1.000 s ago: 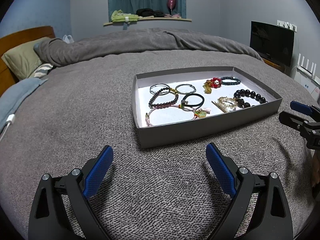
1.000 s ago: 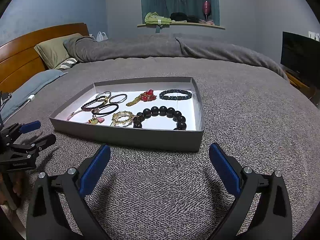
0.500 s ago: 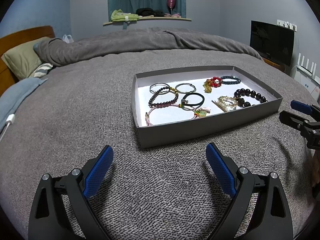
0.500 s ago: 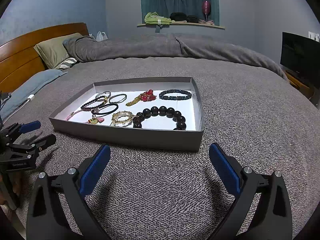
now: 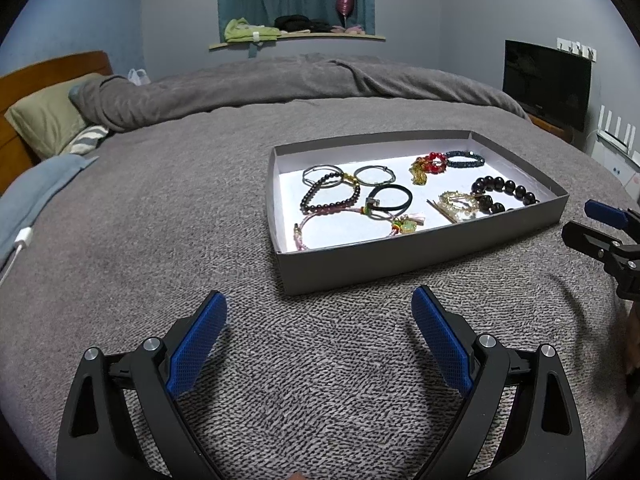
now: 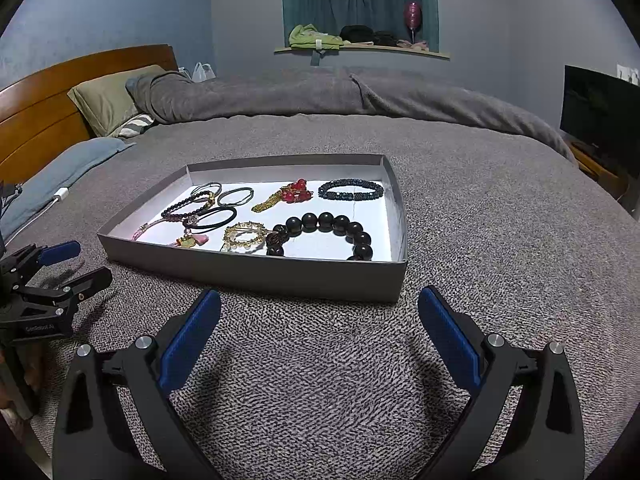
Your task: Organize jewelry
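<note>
Both grippers, left [image 5: 316, 312] and right [image 6: 320, 308], hang wide open and empty over the blanket [image 5: 160, 220], just short of the grey tray [image 6: 256, 272], where all the jewelry [image 6: 324, 228] already sits, spread out for easy grabbing I guess.

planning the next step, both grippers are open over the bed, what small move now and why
Hard to call: every piece already lies inside the tray, and both the left gripper and the right gripper hang open, short of it. That fits sorting ahead or already done, so probably hold.
</note>
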`<state>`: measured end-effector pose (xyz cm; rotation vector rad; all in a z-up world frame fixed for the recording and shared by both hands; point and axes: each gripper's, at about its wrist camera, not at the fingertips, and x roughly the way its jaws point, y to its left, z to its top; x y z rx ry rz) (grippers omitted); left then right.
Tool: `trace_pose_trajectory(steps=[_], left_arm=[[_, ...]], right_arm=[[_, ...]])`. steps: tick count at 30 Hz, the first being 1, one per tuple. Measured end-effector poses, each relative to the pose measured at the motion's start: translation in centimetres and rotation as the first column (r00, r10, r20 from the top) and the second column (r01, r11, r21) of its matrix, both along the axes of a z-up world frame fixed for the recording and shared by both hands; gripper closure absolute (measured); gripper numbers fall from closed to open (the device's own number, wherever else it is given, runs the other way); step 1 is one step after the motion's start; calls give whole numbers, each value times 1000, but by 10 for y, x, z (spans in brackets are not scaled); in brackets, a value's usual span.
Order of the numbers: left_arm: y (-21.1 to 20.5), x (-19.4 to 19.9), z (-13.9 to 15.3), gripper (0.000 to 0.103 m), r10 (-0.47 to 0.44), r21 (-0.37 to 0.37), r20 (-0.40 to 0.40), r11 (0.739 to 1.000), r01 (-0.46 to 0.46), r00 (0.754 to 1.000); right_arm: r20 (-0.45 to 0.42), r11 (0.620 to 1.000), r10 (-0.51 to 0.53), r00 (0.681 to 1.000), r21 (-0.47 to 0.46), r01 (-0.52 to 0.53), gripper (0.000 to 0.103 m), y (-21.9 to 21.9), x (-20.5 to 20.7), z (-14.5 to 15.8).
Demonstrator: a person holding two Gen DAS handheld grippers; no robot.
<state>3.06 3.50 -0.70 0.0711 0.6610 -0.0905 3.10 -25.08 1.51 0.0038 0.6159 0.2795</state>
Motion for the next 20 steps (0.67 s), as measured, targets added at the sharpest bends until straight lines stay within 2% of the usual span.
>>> trace_pose_trajectory(steps=[12,20], left_arm=[[-1,-1,1,10,-30,-2,-1,1000,30,1000],[1,3,-2,10,-12,-6,-27,1000,12,1000]], right_arm=[[0,1000,0,1000,-2,0,6,0,1,0],[0,1000,0,1000,-2,0,6,1,0,0]])
